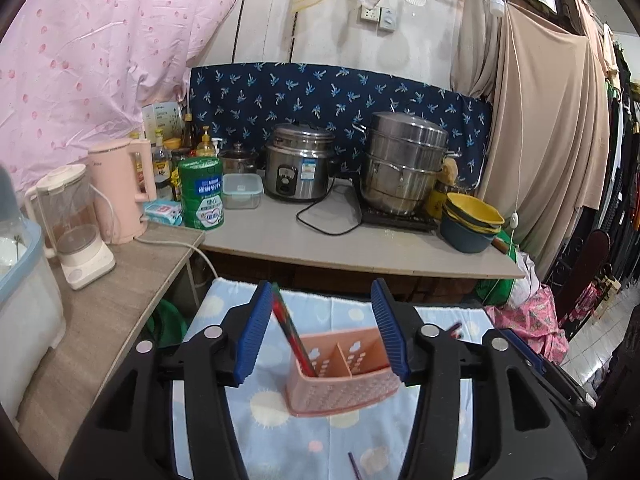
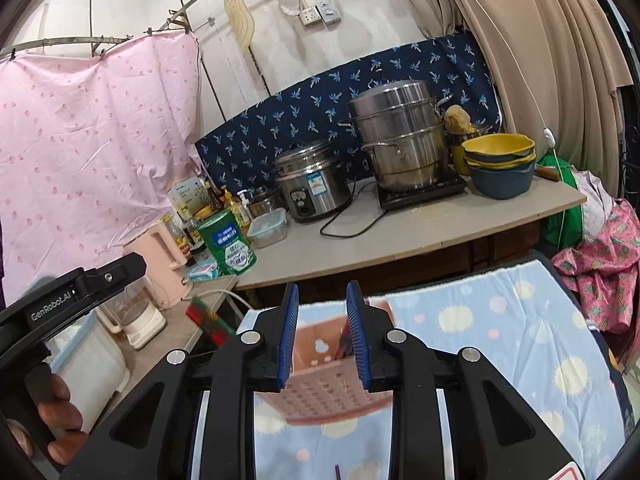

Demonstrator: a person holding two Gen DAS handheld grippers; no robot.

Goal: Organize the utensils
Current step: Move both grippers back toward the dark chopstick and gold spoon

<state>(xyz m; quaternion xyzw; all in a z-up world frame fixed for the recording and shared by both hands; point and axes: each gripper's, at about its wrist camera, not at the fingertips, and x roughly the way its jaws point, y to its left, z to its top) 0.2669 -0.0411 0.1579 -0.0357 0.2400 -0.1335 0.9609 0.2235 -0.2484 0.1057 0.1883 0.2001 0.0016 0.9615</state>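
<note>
From the left wrist view, the left tool [image 1: 320, 332] stands wide open over a light blue patterned cloth [image 1: 280, 432]. A pink utensil holder [image 1: 340, 376] with two compartments sits on the cloth between the fingers. Red-green chopsticks [image 1: 290, 330] stand tilted in its left compartment, their top close by the left blue pad [image 1: 252, 336], with nothing gripped.

From the right wrist view, the right tool [image 2: 322, 332] is partly open, its blue pads [image 2: 288, 336] framing the pink holder [image 2: 320, 392] below, without clear contact. The chopsticks' upper ends [image 2: 208, 320] show at left, near the left tool's body [image 2: 80, 284].
</note>
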